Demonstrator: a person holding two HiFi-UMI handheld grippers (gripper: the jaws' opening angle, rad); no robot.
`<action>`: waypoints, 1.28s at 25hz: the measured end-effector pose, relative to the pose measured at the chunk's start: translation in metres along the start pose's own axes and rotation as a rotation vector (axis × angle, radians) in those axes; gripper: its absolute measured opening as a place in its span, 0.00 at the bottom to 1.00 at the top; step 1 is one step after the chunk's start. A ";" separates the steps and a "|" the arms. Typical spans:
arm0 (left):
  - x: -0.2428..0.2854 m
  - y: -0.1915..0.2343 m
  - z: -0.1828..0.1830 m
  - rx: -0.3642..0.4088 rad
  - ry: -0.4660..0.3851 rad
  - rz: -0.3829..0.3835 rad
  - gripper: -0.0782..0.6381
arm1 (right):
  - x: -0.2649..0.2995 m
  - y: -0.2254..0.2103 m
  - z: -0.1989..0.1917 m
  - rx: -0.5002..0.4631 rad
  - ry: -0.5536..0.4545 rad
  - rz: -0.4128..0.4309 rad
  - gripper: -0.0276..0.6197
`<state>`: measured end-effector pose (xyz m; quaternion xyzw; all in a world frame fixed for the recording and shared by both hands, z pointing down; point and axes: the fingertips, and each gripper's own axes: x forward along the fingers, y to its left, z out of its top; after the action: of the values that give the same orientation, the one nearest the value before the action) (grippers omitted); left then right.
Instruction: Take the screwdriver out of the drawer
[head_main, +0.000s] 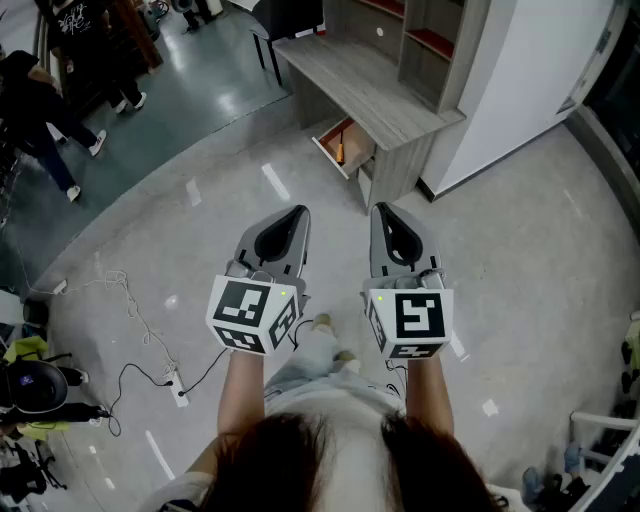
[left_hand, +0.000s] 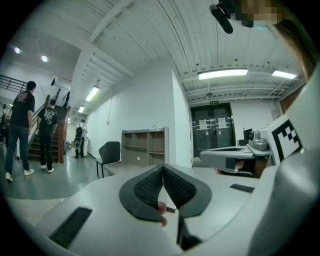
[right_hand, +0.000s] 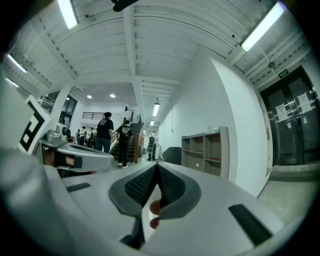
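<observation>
A grey wooden desk (head_main: 372, 90) stands ahead of me, and its drawer (head_main: 345, 147) is pulled open below the front edge. Something orange (head_main: 340, 151) lies inside the drawer; it is too small to identify. My left gripper (head_main: 297, 213) and right gripper (head_main: 381, 210) are held side by side over the floor, well short of the desk. Both are shut with nothing between the jaws. The left gripper view shows its pads (left_hand: 150, 186) pressed together at the tip, and the right gripper view shows its pads (right_hand: 142, 184) closed the same way.
A shelf unit (head_main: 420, 40) sits on the desk's back. A black chair (head_main: 285, 20) stands at the desk's far end. A power strip and cables (head_main: 178, 385) lie on the floor to my left. People (head_main: 40, 110) stand at the far left near stairs (right_hand: 120, 145).
</observation>
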<state>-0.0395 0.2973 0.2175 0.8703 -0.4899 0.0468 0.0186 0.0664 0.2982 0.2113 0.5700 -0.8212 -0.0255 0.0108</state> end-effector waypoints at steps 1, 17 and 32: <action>0.004 0.001 -0.001 -0.004 0.000 -0.001 0.13 | 0.003 -0.002 -0.001 0.000 0.002 0.001 0.09; 0.093 0.075 -0.005 -0.014 0.006 -0.043 0.13 | 0.112 -0.013 -0.014 0.016 0.015 0.008 0.09; 0.153 0.180 0.002 -0.041 0.009 -0.130 0.13 | 0.231 -0.005 -0.007 0.019 0.055 -0.080 0.09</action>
<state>-0.1146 0.0737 0.2280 0.8995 -0.4331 0.0393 0.0416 -0.0099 0.0798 0.2158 0.6028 -0.7975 -0.0027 0.0268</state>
